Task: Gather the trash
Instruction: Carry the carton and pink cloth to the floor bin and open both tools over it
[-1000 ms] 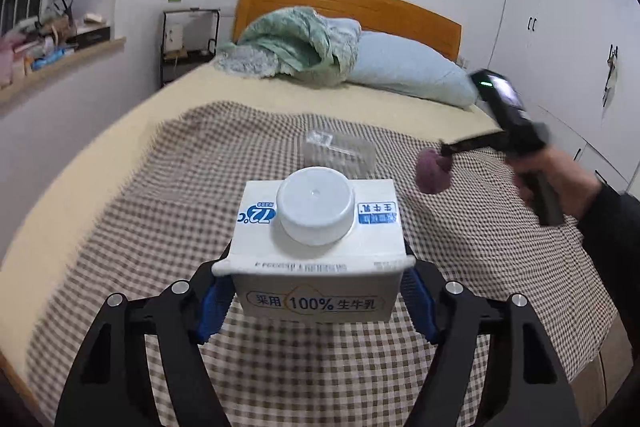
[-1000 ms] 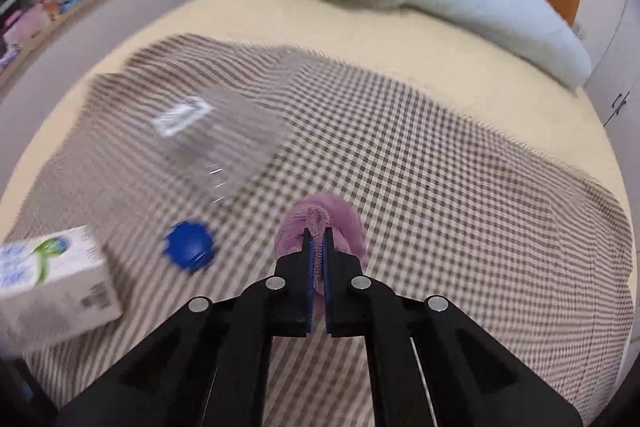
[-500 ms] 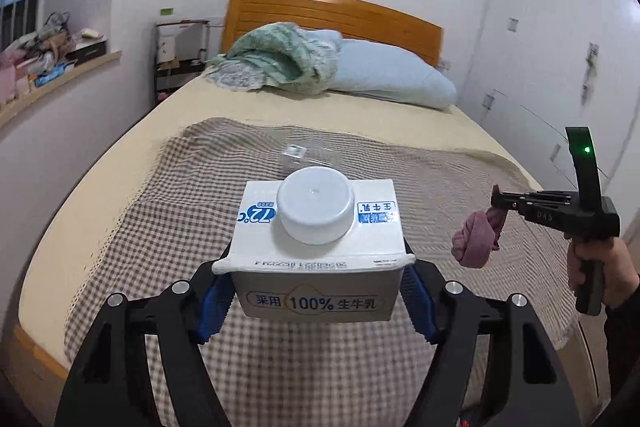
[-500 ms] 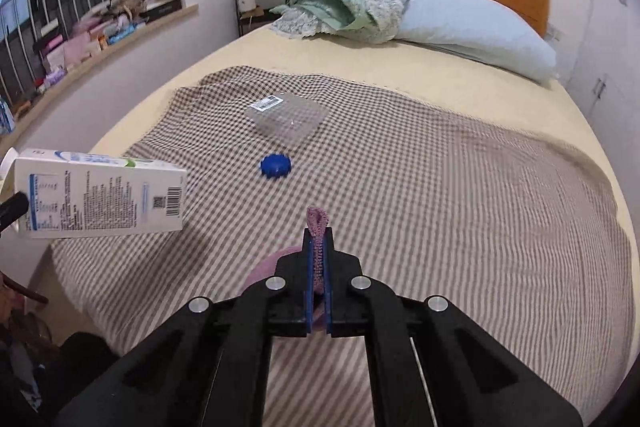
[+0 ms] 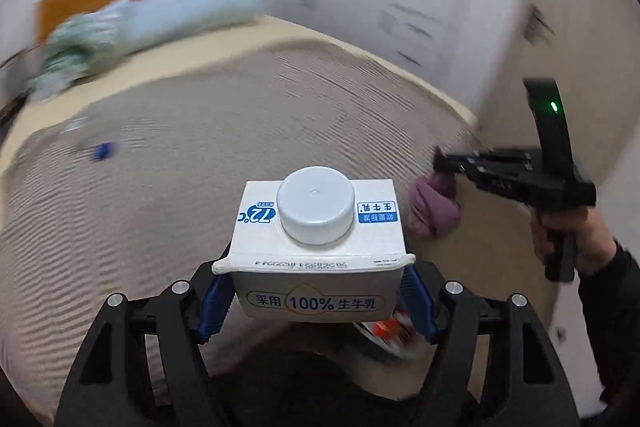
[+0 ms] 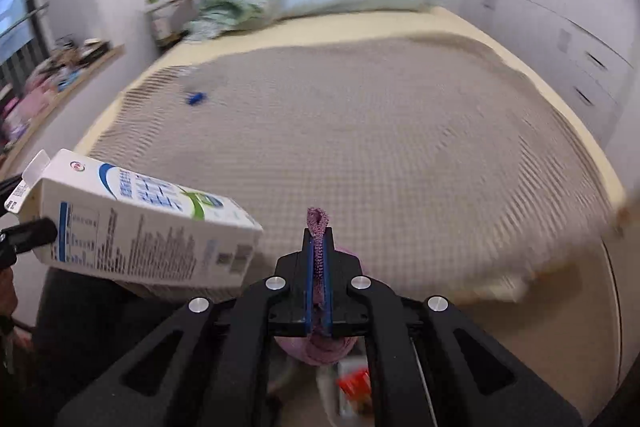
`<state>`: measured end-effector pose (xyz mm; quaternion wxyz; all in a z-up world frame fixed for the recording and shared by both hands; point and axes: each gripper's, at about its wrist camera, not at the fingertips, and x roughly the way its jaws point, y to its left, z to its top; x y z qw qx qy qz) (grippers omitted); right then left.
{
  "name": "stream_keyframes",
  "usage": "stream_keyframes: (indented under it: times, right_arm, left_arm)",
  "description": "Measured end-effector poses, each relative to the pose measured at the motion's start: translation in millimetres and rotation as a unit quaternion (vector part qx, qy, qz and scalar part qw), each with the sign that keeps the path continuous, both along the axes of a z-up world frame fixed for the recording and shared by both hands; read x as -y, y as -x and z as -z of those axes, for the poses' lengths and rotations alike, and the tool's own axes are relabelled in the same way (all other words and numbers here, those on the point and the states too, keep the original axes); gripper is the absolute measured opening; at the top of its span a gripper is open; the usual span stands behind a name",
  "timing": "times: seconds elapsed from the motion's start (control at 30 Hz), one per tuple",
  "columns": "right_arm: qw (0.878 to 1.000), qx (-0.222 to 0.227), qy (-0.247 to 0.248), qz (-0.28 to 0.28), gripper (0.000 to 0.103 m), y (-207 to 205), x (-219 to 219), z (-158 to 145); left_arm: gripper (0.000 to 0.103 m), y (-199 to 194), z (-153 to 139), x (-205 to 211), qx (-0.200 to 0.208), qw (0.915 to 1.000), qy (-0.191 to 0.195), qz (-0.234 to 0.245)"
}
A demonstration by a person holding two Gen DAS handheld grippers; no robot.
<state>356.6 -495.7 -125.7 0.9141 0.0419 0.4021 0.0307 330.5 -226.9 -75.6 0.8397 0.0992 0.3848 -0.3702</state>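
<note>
White carton board fills the left tool (image 5: 316, 301): its blue pads clamp the sides of a milk carton (image 5: 318, 239), cap forward. The right tool (image 6: 317, 267) is clenched on a purple knitted rag (image 6: 318, 239), most of which hangs bunched beneath the jaws. A second ago both tools were over the checked blanket (image 6: 360, 131); now they have swung back past the foot of the bed (image 5: 360, 39), so both loads hang over the floor. Judging by that, the carry to a bin is under way. Below the tools a blurred container with red and white scraps (image 6: 354, 385) shows, probably the bin; its rim is unclear. A blue cap (image 6: 195, 99) and a clear plastic tray (image 6: 200, 81) remain on the blanket, yet to be collected.
</note>
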Motion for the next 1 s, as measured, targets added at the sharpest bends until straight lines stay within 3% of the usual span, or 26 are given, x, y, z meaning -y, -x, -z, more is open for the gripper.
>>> stream_keyframes:
  times: [0.13,0.27,0.47,0.57,0.63,0.73,0.87,1.0]
  right_arm:
    - [0.998,-0.025,-0.012,0.059,0.004,54.0,39.9,34.3]
    - [0.99,-0.067,-0.039,0.114,0.004,97.6,73.1,84.3]
    - [0.974,-0.11,-0.072,0.185,0.004,134.0,105.8,141.8]
    - [0.966,-0.119,-0.091,0.211,0.004,149.5,121.7,162.8]
    - [0.963,-0.122,-0.099,0.22,0.004,158.7,129.4,169.9]
    - [0.961,-0.13,-0.106,0.221,0.004,160.8,135.2,181.6]
    - [0.957,-0.139,-0.121,0.222,0.004,158.3,142.8,196.8]
    - [0.956,-0.147,-0.131,0.218,0.004,153.4,145.5,211.8]
  left_arm:
    - [0.069,14.7,42.3,55.4,-0.051,0.9963,-0.029,0.064]
    - [0.069,28.5,98.0,111.6,-0.102,0.9852,-0.079,0.113]
    - [0.069,44.7,190.1,203.3,-0.158,0.9578,-0.159,0.18]
    - [0.07,51.3,232.0,238.8,-0.149,0.9448,-0.205,0.207]
    - [0.07,57.7,255.0,253.3,-0.141,0.9371,-0.234,0.218]
    - [0.07,62.6,291.5,268.4,-0.166,0.9173,-0.275,0.236]
    - [0.07,60.7,314.2,277.7,-0.171,0.9124,-0.286,0.238]
    - [0.07,72.4,348.3,287.8,-0.204,0.8942,-0.298,0.264]
